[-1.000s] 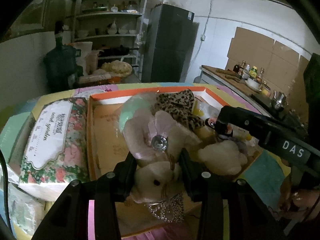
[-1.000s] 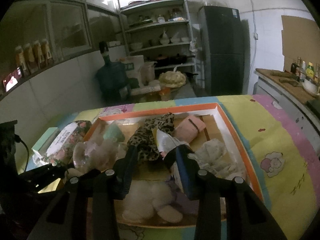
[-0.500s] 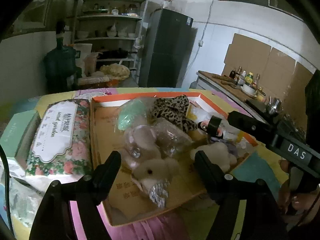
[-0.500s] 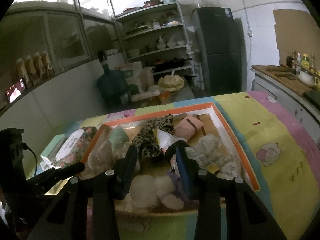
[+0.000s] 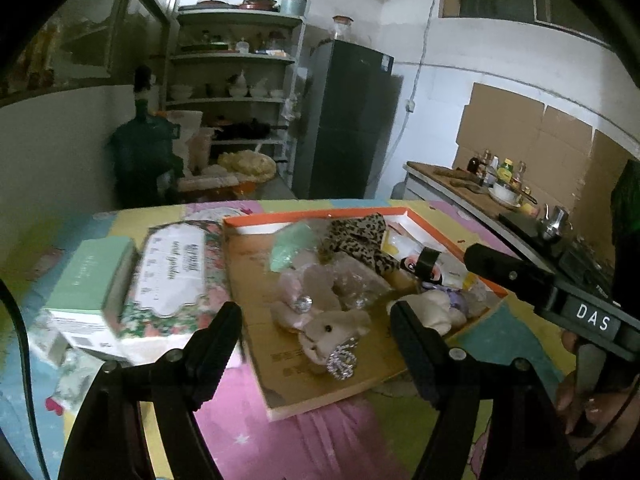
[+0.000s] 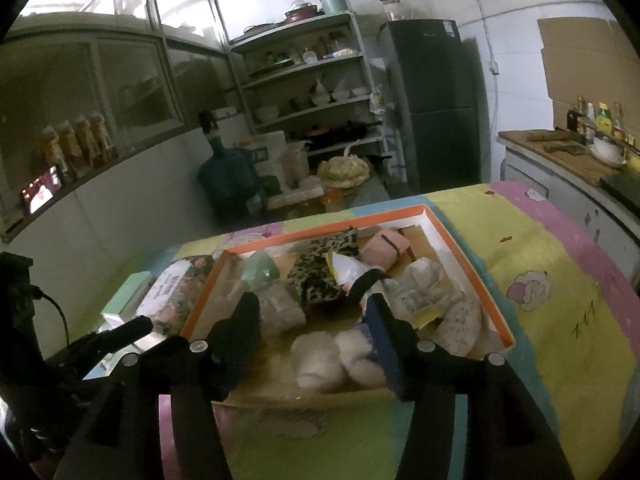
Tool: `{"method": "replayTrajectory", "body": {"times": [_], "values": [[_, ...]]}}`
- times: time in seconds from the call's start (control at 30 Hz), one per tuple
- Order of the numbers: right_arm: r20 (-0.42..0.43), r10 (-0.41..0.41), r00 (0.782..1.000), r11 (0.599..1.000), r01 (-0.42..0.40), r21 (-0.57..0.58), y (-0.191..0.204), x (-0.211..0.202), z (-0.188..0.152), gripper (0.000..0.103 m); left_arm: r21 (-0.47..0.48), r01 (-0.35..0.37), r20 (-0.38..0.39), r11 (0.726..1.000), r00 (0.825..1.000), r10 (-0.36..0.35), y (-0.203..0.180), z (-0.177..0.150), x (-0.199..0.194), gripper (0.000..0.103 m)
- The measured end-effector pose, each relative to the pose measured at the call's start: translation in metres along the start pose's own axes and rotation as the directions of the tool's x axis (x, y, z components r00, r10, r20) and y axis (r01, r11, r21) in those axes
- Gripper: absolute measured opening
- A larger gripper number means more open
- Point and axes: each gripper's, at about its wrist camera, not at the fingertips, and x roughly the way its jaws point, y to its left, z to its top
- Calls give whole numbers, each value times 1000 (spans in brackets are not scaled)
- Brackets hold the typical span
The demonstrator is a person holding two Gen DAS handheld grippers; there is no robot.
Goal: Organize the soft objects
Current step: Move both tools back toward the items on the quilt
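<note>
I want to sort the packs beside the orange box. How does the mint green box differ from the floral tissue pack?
The mint green box is plain; the floral tissue pack has a rose print and a white label. The green box lies farther from the orange box; the floral pack lies against its side. Both lie flat on the cloth.

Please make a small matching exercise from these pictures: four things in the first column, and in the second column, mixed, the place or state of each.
1. left gripper
2. leopard-print cloth
3. floral tissue pack
4. white plush toy

a. outside the orange box, beside its left wall
b. open, empty
c. at the box's near edge
d. toward the box's far end

Pairs: 1-b, 2-d, 3-a, 4-c
</note>
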Motion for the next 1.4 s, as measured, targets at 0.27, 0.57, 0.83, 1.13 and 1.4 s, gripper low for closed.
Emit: {"method": "replayTrajectory", "body": {"times": [0.27, 0.57, 0.83, 1.13, 1.4], "values": [[2, 16, 1000, 1000, -16, -1, 20, -11, -6, 68, -12, -33, 44, 999, 998, 33, 13, -3, -31, 77], [10, 51, 999, 998, -51, -46, 59, -25, -13, 70, -36, -62, 92, 997, 994, 65, 33, -8, -68, 77], [11, 89, 996, 992, -88, -90, 96, -33, -17, 75, -73, -114, 151, 991, 981, 124, 60, -15, -106, 88], [5, 125, 992, 981, -123, -150, 139, -34, -23, 75, -116, -147, 187, 982, 968, 167, 90, -21, -136, 88], [-28, 155, 987, 967, -158, -201, 176, -21, -28, 76, -166, -196, 197, 967, 954, 227, 127, -25, -153, 88]]}}
